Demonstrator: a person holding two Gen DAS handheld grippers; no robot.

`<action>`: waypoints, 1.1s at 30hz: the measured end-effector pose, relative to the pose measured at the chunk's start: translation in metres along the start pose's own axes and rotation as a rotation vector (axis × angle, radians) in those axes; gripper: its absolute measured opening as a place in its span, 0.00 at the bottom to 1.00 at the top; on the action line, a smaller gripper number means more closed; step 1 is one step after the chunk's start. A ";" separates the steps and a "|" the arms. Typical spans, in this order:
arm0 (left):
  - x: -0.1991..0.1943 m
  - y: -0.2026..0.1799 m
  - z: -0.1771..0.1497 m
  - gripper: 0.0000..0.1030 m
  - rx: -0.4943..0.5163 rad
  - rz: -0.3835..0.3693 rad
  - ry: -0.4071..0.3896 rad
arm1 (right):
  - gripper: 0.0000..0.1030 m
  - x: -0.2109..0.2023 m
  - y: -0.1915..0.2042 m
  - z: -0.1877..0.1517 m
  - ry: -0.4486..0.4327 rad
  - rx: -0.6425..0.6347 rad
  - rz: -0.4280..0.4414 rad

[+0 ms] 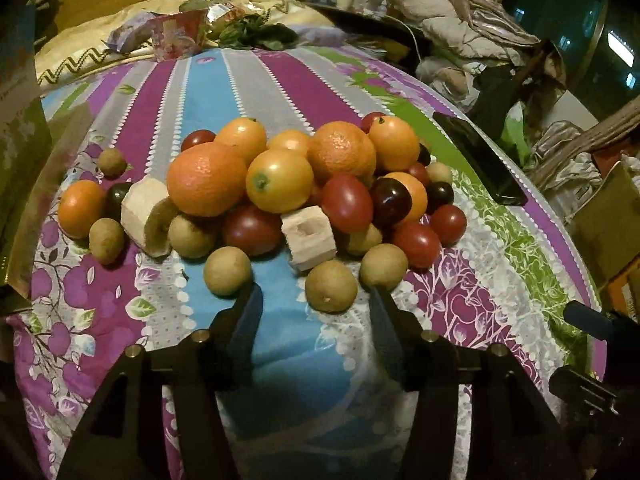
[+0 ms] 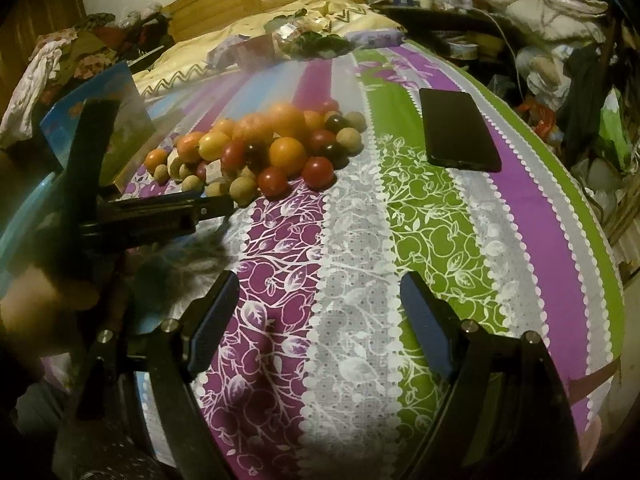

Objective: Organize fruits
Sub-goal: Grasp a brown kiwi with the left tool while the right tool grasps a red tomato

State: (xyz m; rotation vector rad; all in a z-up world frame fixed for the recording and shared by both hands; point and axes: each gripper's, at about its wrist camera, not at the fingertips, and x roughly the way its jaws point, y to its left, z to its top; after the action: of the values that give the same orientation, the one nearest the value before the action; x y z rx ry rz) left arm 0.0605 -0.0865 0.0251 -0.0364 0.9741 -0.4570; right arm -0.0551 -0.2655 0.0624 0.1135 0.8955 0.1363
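The fruit pile [image 1: 280, 196] is heaped on the bedspread [image 2: 360, 260], just ahead of the open, empty left gripper [image 1: 316, 300]. The right gripper [image 2: 320, 300], also agape, is seemingly farther off.

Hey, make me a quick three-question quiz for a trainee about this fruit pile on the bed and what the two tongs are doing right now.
1. True or false: the left tongs are clamped on an orange.
2. Which item lies apart from the fruit pile, on the green stripe? A) phone B) spoon C) cup
3. Fill in: the right tongs hang open over the ____, holding nothing.

Key
1. False; they stand open just short of a small brown fruit.
2. A
3. bedspread
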 end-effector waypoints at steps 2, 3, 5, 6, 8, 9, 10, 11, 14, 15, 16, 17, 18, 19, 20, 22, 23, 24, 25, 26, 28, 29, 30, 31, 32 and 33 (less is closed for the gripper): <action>-0.001 0.001 0.000 0.34 0.001 -0.018 -0.002 | 0.81 0.001 0.000 0.000 0.003 0.006 0.006; -0.001 0.001 0.000 0.25 0.005 -0.034 0.003 | 0.79 0.002 0.000 0.000 0.004 0.008 0.011; -0.003 -0.003 -0.001 0.25 0.019 -0.024 -0.003 | 0.71 0.003 0.001 0.002 0.007 0.000 0.017; -0.005 -0.004 -0.001 0.25 0.023 -0.022 -0.009 | 0.66 0.004 0.003 0.004 0.008 -0.007 0.022; -0.010 -0.005 -0.003 0.25 0.022 -0.013 -0.023 | 0.61 0.006 0.005 0.011 0.004 -0.021 0.035; -0.014 -0.004 -0.004 0.25 0.013 -0.003 -0.031 | 0.56 0.009 0.006 0.015 0.000 -0.031 0.041; -0.018 -0.003 -0.005 0.25 0.003 0.003 -0.038 | 0.54 0.011 0.007 0.021 -0.005 -0.043 0.046; -0.024 0.000 -0.006 0.25 -0.009 0.012 -0.048 | 0.51 0.015 0.009 0.026 -0.010 -0.054 0.053; -0.036 0.012 -0.013 0.25 -0.063 0.040 -0.067 | 0.44 0.030 0.015 0.037 -0.006 -0.088 0.082; -0.038 0.017 -0.015 0.25 -0.082 0.043 -0.068 | 0.43 0.036 0.015 0.041 -0.005 -0.101 0.072; -0.040 0.020 -0.016 0.25 -0.092 0.046 -0.066 | 0.43 0.042 0.013 0.045 -0.002 -0.103 0.059; -0.040 0.022 -0.017 0.25 -0.095 0.045 -0.064 | 0.43 0.051 0.009 0.051 0.006 -0.097 0.046; -0.040 0.022 -0.018 0.25 -0.094 0.042 -0.059 | 0.43 0.056 0.006 0.053 0.013 -0.097 0.038; -0.040 0.022 -0.019 0.25 -0.091 0.040 -0.057 | 0.43 0.063 0.003 0.057 0.024 -0.103 0.026; -0.040 0.020 -0.019 0.25 -0.085 0.038 -0.056 | 0.42 0.068 0.001 0.060 0.036 -0.110 0.026; -0.038 0.018 -0.019 0.25 -0.079 0.029 -0.053 | 0.42 0.077 -0.001 0.063 0.056 -0.125 0.027; -0.038 0.017 -0.019 0.25 -0.078 0.027 -0.052 | 0.41 0.081 -0.001 0.064 0.066 -0.133 0.036; -0.036 0.017 -0.018 0.25 -0.078 0.025 -0.051 | 0.40 0.083 -0.001 0.064 0.072 -0.139 0.042; -0.035 0.017 -0.018 0.25 -0.078 0.025 -0.050 | 0.40 0.085 0.000 0.065 0.075 -0.147 0.041; -0.033 0.017 -0.017 0.25 -0.080 0.023 -0.047 | 0.40 0.087 0.000 0.065 0.075 -0.152 0.040; -0.031 0.017 -0.017 0.25 -0.082 0.021 -0.043 | 0.40 0.091 -0.001 0.068 0.076 -0.153 0.043; -0.030 0.017 -0.017 0.25 -0.081 0.018 -0.040 | 0.40 0.092 -0.001 0.070 0.076 -0.157 0.041; -0.029 0.017 -0.016 0.25 -0.080 0.020 -0.039 | 0.38 0.094 0.000 0.071 0.075 -0.164 0.037; -0.029 0.016 -0.016 0.25 -0.079 0.021 -0.039 | 0.36 0.095 0.002 0.071 0.077 -0.173 0.031; -0.028 0.016 -0.015 0.25 -0.080 0.023 -0.037 | 0.29 0.097 0.004 0.070 0.078 -0.180 0.019; -0.028 0.016 -0.014 0.25 -0.083 0.025 -0.035 | 0.27 0.097 0.006 0.069 0.076 -0.185 0.012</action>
State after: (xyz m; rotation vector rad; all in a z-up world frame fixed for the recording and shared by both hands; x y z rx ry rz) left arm 0.0417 -0.0585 0.0355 -0.1063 0.9578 -0.3913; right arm 0.0585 -0.2466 0.0315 -0.0591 0.9536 0.2350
